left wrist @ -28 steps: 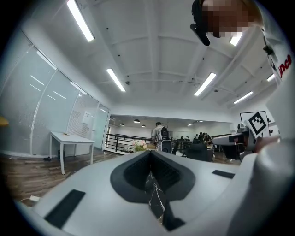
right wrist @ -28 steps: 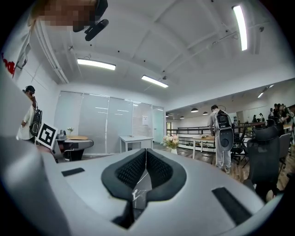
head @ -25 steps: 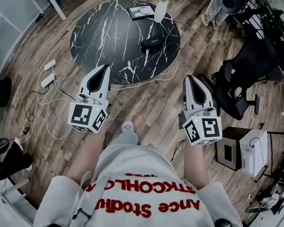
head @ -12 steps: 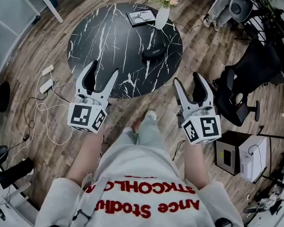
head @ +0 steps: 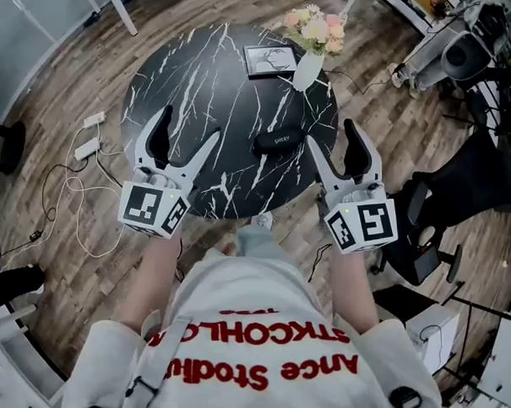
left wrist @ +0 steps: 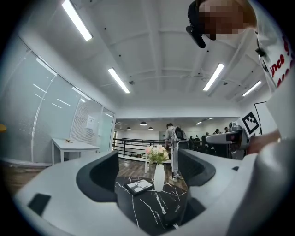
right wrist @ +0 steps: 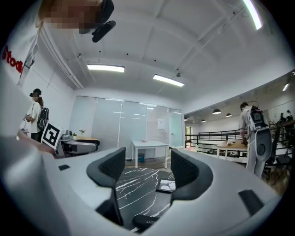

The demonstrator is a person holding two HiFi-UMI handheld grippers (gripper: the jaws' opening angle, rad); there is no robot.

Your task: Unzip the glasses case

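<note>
The black glasses case [head: 278, 141] lies zipped on the round black marble table [head: 208, 83], near its right front edge. My left gripper [head: 187, 130] hovers over the table's near left part, well left of the case, its jaws opening with nothing between them. My right gripper [head: 331, 141] is at the table's right rim, just right of the case and not touching it, its jaws also opening on nothing. In the left gripper view the case [left wrist: 177, 212] shows low and right of the left gripper [left wrist: 147, 170]. In the right gripper view the case [right wrist: 147, 221] sits below the right gripper [right wrist: 147, 173].
A white vase of flowers [head: 305, 70] and a framed picture [head: 270, 60] stand at the table's far side. A black office chair [head: 458, 190] is close on the right. A power strip and cables [head: 88, 147] lie on the wooden floor at left.
Both grippers went from shut to wide open. The person walked up to the table, so both grippers moved forward from over the floor to its near edge.
</note>
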